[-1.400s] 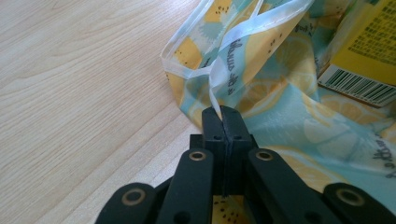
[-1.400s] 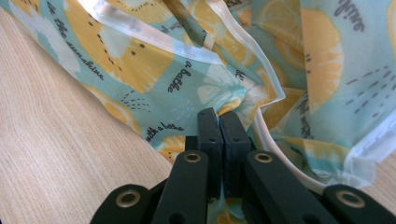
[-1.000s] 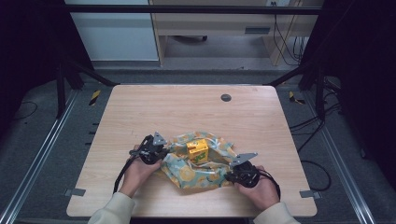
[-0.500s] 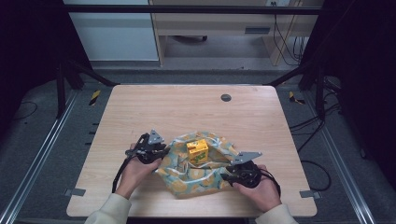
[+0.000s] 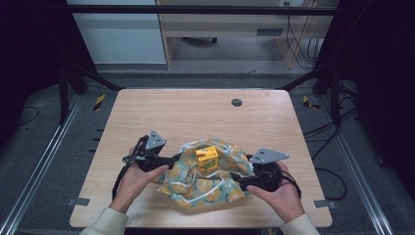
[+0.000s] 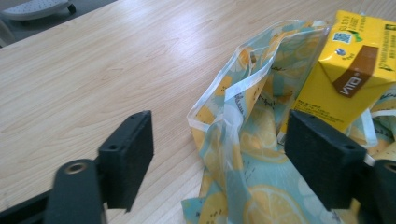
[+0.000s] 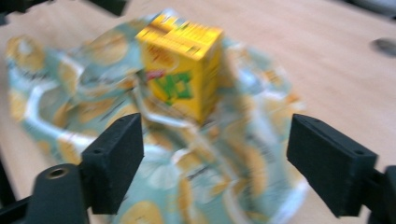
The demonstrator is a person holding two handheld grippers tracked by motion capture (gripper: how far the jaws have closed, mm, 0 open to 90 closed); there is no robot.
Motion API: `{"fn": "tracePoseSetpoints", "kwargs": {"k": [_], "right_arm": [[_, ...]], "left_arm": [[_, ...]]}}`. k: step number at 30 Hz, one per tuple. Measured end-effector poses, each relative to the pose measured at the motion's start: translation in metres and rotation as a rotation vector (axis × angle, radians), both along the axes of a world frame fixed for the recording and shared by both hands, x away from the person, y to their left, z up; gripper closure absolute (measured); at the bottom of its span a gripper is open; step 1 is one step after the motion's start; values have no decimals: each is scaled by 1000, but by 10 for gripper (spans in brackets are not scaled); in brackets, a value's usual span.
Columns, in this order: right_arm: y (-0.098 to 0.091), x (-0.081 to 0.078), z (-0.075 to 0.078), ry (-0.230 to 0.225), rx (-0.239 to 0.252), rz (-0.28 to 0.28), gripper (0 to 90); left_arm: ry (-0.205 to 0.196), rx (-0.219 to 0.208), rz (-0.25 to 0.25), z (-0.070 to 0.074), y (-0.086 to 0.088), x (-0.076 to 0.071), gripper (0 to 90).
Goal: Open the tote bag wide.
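Note:
A yellow drink carton (image 5: 207,159) stands upright in the middle of a crumpled lemon-print bag (image 5: 195,188) near the table's front edge. My left gripper (image 5: 170,160) hovers at the bag's left edge, and its jaws have just been opening. In the left gripper view that gripper (image 6: 219,140) stands open with the bag's rim (image 6: 243,93) rising between the jaws, untouched, and the carton (image 6: 355,70) behind it. My right gripper (image 5: 238,177) is at the bag's right edge, and its jaws have also just been opening. In its own view this gripper (image 7: 219,154) is open above the bag (image 7: 196,168), facing the carton (image 7: 182,65).
The wooden table (image 5: 195,112) has a small round dark grommet (image 5: 237,102) near its far edge. Black frame posts stand at both sides. Cables lie on the floor at the right, and a desk stands beyond the table.
Both grippers were shut on the bag's edges; they have opened, let go and risen a little. The bag has slumped around the carton.

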State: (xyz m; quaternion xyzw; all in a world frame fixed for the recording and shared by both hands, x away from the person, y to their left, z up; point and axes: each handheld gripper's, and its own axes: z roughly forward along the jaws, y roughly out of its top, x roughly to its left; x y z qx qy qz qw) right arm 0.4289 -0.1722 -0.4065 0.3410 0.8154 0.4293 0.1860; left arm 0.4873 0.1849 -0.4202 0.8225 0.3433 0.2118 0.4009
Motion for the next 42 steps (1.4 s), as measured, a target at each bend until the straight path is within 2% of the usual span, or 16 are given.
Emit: {"fn": "tracePoseSetpoints", "kwargs": {"k": [3,7,13,20,25,29,33,36,39,42], "right_arm": [[-8,3,6,-26,28,-59,136],[-21,5,12,-62,53,-140,108],[-41,6,10,-62,58,-211,79],[-57,7,-8,-4,36,-263,75],[-68,12,-23,50,22,-305,88],[-79,17,-35,93,32,-352,103],[-85,21,-44,118,-3,-393,109],[-88,23,-50,127,-32,-419,108],[-89,26,-56,124,-60,-437,109],[-89,31,-61,142,-76,-459,108]], "left_arm": [[-12,10,23,5,10,-6,169],[-6,18,44,8,28,-15,120],[-4,44,60,5,54,-28,81],[8,77,77,-9,74,-37,61],[42,109,116,-21,91,-37,58],[62,105,160,-30,106,-34,58],[88,85,194,-38,117,-31,58],[93,93,220,-43,123,-30,58],[95,83,250,-47,130,-30,61],[93,83,265,-49,136,-29,62]]}}
